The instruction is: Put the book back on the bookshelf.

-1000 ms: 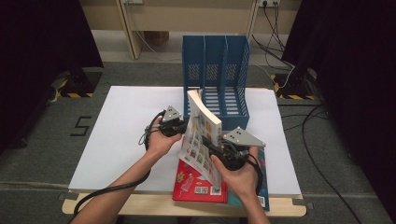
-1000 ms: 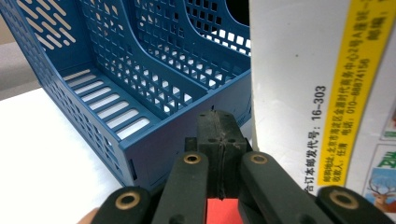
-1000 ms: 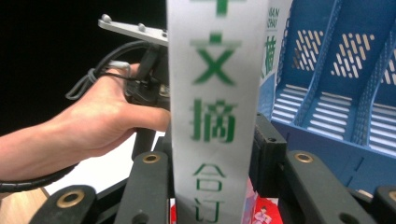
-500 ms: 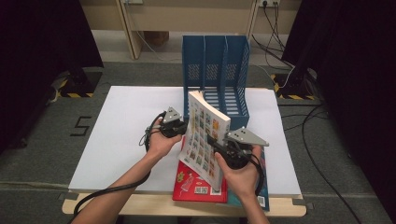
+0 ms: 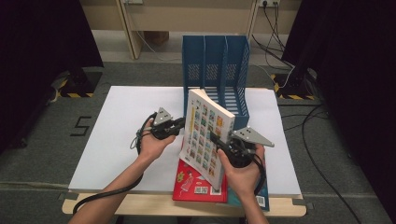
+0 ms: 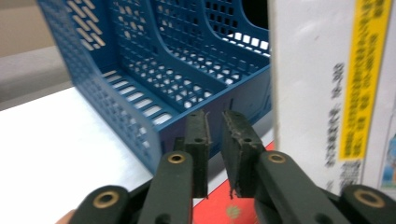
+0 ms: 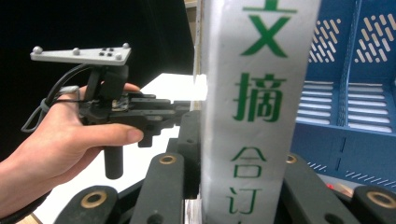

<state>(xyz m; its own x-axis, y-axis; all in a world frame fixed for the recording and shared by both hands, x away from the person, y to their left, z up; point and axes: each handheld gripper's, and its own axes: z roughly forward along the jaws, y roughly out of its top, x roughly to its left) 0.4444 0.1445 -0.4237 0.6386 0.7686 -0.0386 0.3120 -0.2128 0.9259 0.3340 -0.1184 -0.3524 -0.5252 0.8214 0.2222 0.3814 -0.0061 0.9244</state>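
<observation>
While your right hand-held gripper (image 5: 219, 141) clamps the thick, stiff book (image 5: 208, 135) by its spine — upright before the blue file rack (image 5: 215, 74) — your left hand-held gripper (image 5: 180, 126), jaws just parting, empty, could steady its heavy, slick cover.

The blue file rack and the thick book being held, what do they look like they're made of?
Blue file rack: likely moulded plastic, slightly glossy, with perforated walls and slotted floors. Thick book: paper, probably a glossy printed cover; its page edges show along the top.
</observation>
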